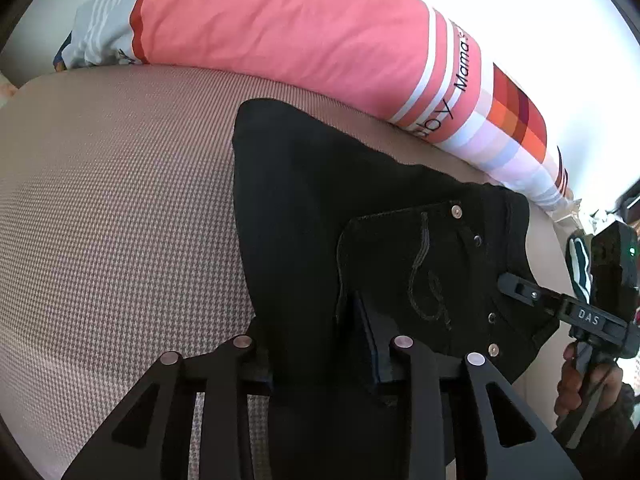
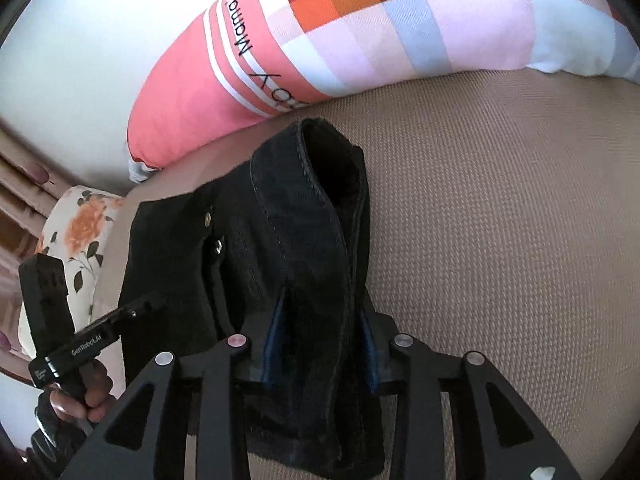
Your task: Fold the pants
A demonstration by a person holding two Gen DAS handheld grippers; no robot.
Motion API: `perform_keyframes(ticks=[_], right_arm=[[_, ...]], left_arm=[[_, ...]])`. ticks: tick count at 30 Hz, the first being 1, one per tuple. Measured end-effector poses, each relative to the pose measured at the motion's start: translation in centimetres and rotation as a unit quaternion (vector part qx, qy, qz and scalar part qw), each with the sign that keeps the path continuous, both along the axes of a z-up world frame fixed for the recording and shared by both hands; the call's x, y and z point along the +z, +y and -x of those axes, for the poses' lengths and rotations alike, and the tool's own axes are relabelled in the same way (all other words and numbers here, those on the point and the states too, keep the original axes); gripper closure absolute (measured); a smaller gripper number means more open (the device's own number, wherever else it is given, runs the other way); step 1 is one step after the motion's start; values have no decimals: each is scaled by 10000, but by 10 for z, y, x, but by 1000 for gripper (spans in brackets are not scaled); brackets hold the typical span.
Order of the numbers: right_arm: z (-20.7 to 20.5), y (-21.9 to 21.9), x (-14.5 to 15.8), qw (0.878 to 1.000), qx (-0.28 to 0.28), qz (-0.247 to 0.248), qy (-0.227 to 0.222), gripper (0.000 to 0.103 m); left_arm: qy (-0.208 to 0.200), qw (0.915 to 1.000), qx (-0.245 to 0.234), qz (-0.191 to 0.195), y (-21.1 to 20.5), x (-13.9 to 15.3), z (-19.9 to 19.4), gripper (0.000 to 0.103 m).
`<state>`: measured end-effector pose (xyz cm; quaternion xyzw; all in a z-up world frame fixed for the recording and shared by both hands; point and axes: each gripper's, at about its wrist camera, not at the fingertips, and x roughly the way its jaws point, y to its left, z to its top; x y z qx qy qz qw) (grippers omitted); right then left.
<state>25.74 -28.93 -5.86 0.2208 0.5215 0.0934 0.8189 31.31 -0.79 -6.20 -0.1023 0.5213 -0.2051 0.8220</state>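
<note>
Black folded pants (image 1: 320,200) lie on a beige woven bed surface (image 1: 120,200), back pocket with rivets facing up. My left gripper (image 1: 308,312) straddles their near edge; cloth drapes over its left finger, and the right finger's inner face shows bare. In the right wrist view the pants (image 2: 304,220) show a thick folded waistband end. My right gripper (image 2: 323,296) stands around that fold with both blue pads (image 2: 276,336) visible beside the cloth, not pressed into it. Each gripper appears at the other view's edge: the right gripper (image 1: 520,286) and the left gripper (image 2: 144,306).
A long pink and checked pillow (image 1: 280,32) (image 2: 400,40) lies along the far side of the bed, against a white wall. A floral cushion (image 2: 80,232) sits at the left. A person's hand (image 1: 576,380) (image 2: 92,396) holds each gripper handle.
</note>
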Motion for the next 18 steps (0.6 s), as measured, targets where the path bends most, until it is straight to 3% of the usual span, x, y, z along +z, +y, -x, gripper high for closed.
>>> perform_keyframes(ticks=[5,7,11,18], right_arm=[[16,4,3,9997,123,222,-31,72],[22,4,3,9995,109,271,-69,72],[25,10,4,9984,-80,544,-160,57],[35,6,6,9950,-436,838,-319,38]], left_arm=[[-89,9998,-138,-142,1,1,9,70],[-145,9996,-89,-231,1,2,14,65],[-348,9978,91,-565,1,4,24,48],[-452,9944,218,-930,-5,10,44,40]])
